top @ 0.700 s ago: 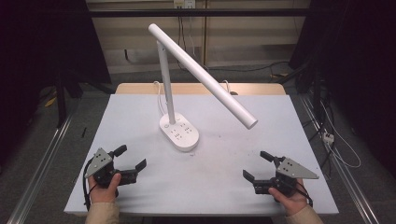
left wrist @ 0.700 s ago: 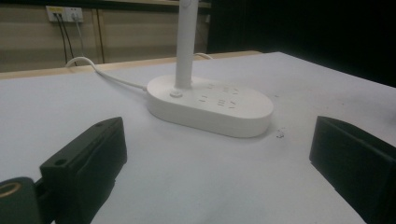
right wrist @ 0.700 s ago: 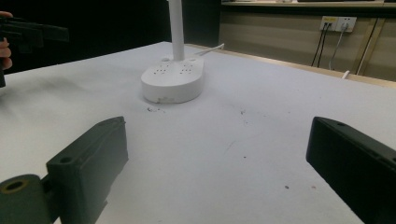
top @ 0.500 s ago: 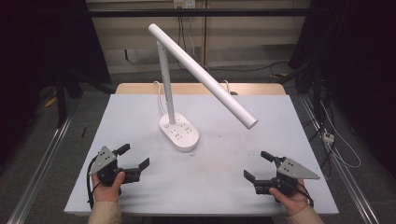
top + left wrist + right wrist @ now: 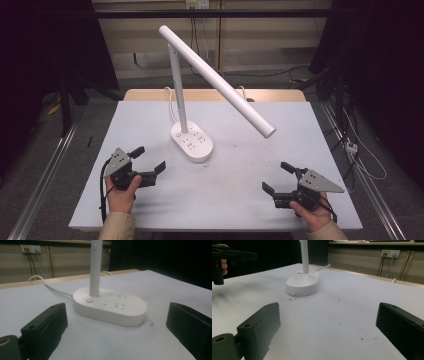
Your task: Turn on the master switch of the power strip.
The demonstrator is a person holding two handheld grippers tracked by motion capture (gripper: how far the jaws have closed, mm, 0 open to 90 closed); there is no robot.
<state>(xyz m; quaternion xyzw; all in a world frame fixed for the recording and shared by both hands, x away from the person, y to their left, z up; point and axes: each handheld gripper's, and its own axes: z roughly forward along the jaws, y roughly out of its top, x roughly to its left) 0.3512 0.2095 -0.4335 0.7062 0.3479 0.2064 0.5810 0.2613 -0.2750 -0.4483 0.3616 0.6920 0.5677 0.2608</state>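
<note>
The high view takes in the whole white desk lamp [image 5: 192, 135]: its oval base on the table [image 5: 235, 195], the upright post and the long tilted bar overhead. The left gripper [image 5: 148, 161] sits near the base, which lies ahead of its spread jaws and slightly toward the middle of the table. The right gripper [image 5: 278, 177] is well apart from the base, jaws also spread, holding nothing.

The left gripper view adds what the high view blurs: a round button [image 5: 89, 300] at the foot of the post, socket slots on the base, and the white cable [image 5: 47, 283] trailing behind. The right gripper view shows dark specks [image 5: 292, 299] just before the base.

Against 0.5 s ago, the left gripper sits closer to the base; the right has barely shifted.
</note>
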